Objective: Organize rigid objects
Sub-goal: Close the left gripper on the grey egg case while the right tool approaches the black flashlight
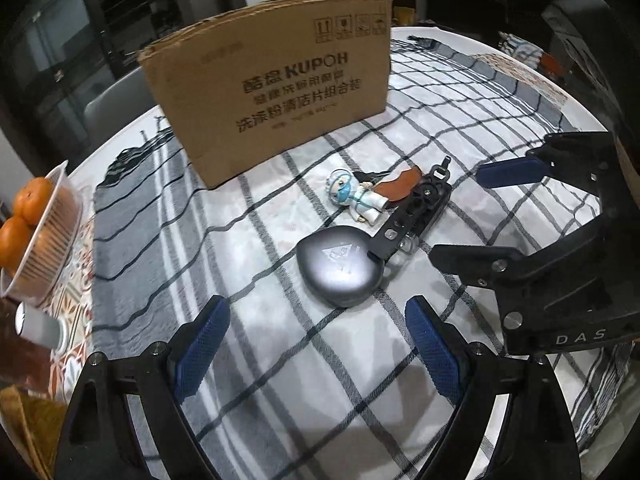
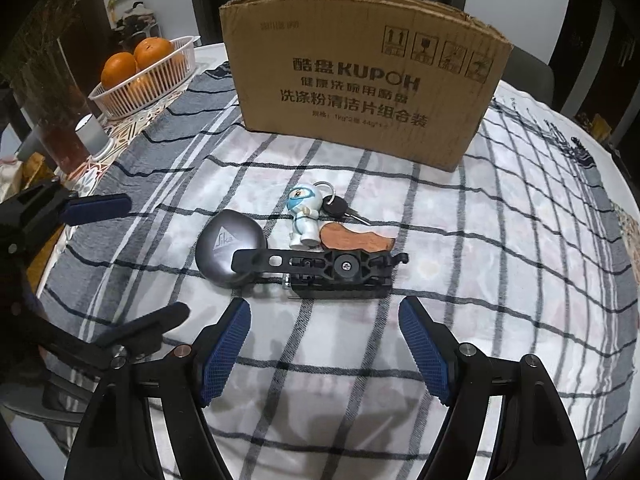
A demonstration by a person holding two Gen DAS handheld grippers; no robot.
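A grey rounded case (image 1: 340, 266) (image 2: 229, 246), a black plastic bracket (image 1: 416, 214) (image 2: 328, 266), a small white and blue figurine keychain (image 1: 356, 196) (image 2: 304, 216) with a key (image 2: 340, 206) and a brown leather tag (image 1: 400, 184) (image 2: 352, 240) lie together on the checked tablecloth in front of an open cardboard box (image 1: 276, 92) (image 2: 360, 80). My left gripper (image 1: 316, 344) is open and empty, just short of the grey case; it also shows in the right wrist view (image 2: 138, 262). My right gripper (image 2: 324, 344) is open and empty, just short of the bracket; it also shows in the left wrist view (image 1: 456, 212).
A white basket (image 1: 52, 248) (image 2: 176, 60) of oranges stands at the table's left side. A small white cylinder (image 1: 40, 326) (image 2: 92, 132) stands near it. The checked tablecloth (image 1: 280, 380) (image 2: 500, 280) covers a round table, with dark furniture around it.
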